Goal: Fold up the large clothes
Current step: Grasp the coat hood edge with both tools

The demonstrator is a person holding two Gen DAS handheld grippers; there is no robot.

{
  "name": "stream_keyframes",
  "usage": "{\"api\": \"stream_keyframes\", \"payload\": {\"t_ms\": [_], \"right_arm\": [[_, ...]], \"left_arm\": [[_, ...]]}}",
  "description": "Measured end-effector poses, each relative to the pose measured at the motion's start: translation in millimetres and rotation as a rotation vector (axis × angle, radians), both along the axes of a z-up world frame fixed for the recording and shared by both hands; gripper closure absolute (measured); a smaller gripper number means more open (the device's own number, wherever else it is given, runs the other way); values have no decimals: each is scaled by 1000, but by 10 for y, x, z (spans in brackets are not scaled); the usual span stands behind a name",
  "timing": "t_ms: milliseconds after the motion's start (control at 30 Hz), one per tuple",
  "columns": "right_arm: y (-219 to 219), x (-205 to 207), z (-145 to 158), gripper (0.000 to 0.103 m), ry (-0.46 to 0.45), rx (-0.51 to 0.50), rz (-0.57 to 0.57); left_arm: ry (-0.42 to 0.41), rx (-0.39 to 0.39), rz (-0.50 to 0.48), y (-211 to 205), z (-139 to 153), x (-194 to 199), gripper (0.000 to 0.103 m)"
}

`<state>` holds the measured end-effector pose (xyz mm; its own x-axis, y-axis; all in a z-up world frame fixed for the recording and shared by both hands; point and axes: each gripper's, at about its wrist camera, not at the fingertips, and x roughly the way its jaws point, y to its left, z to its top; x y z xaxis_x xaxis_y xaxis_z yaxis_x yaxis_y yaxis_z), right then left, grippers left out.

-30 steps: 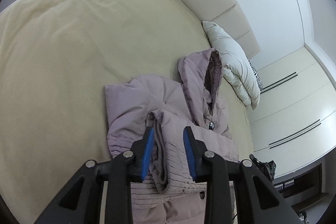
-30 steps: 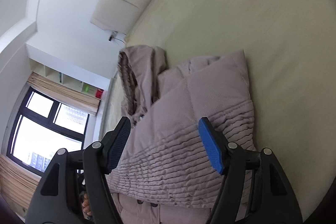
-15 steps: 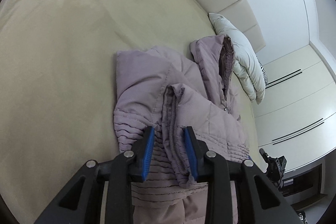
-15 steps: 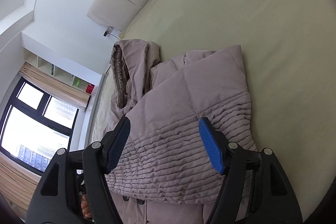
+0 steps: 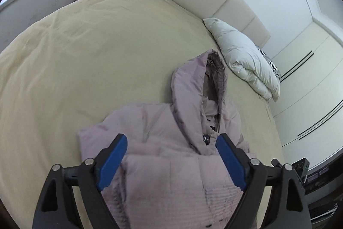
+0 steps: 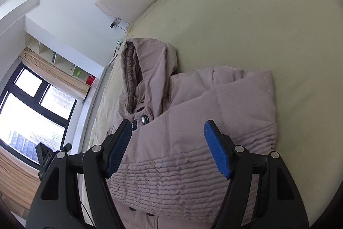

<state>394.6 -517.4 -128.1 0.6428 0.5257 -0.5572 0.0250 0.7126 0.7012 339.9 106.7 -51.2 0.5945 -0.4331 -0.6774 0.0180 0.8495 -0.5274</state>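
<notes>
Mauve quilted jacket point(image 5: 171, 156) lies flat on bed point(image 5: 90, 61), sleeves folded in over chest, hood point(image 5: 193, 87) pointing to 12 in left view. Looks puffy, soft, light for its bulk; probably springs back after each fold, shell likely slick. No stiffness to lean on, so needs support along the full fold line.

Left gripper point(image 5: 171, 156) released: jaws have just been opening, now spread wide, pads straddling the folded sleeve panel without pressing it. Right gripper point(image 6: 168, 148) also unclenched, hovering over ribbed cuff band point(image 6: 171, 173), nothing pinched.

Grab points, as a judgement:
- Ribbed band or hem edge: denser, stitched, less slip than open quilting.
- Shoulder corners at 9 in left view and at 2 in right view: good for folding lengthwise.
- Avoid buttons point(image 6: 144, 120) near collar; pads would skate off.
- Avoid pinching a single shell layer; likely drags the top layer only and undoes the sleeve fold.

Edges and room:
- Wide bare sheet at 9 to 12 in left view, and at 12 to 3 in right view; plenty of space to flip or slide.
- Duvet point(image 5: 244, 57) just beyond hood at 1, near but apart; keeps hood-side travel short.
- Bed edge at 3 in left view, close to jacket; at 9 in right view, window side. Fold toward open sheet, not toward that edge.
</notes>
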Motion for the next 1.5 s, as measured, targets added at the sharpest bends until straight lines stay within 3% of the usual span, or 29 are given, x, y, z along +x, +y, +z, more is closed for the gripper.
{"api": "stream_keyframes", "payload": {"t_ms": [300,467,500,533,600,733,900,1100,1267,1367,1400,1433,1467,1500], "right_arm": [[86,376,-74,34,20,-27,50],[47,498,-41,34,8,-25,65],[67,515,-26,34,6,-31,69],[86,541,-11,34,2,-39,80],[174,636,25,34,-4,-63,95],[365,893,104,34,-9,-102,120],[810,1454,209,34,-5,-186,166],[1294,2047,160,34,42,-407,162],[1590,2271,8,34,115,-592,139],[1589,2284,28,34,104,-585,125],[1585,2284,35,39,100,-586,128],[1565,2275,43,48,94,-595,131],[1537,2264,48,66,94,-617,130],[1518,2288,59,70,95,-623,130]], "left_arm": [[33,265,-129,-1395,-181,1292,15],[96,395,-94,-1578,-533,1700,16],[110,402,-78,-1544,-588,1744,20],[124,388,-56,-1457,-638,1776,32],[149,314,-40,-1289,-699,1792,40],[111,299,-59,-1189,-632,1688,70],[24,287,-52,-1159,-459,1405,86],[-76,289,-69,-1124,-262,1145,98],[-95,325,-90,-1042,-210,1100,98],[-79,300,-115,-1033,-213,1181,98],[-78,306,-116,-1053,-215,1200,96],[-80,315,-118,-1096,-212,1207,88],[-80,322,-124,-1157,-215,1240,67],[-85,317,-130,-1199,-217,1256,46]]}}
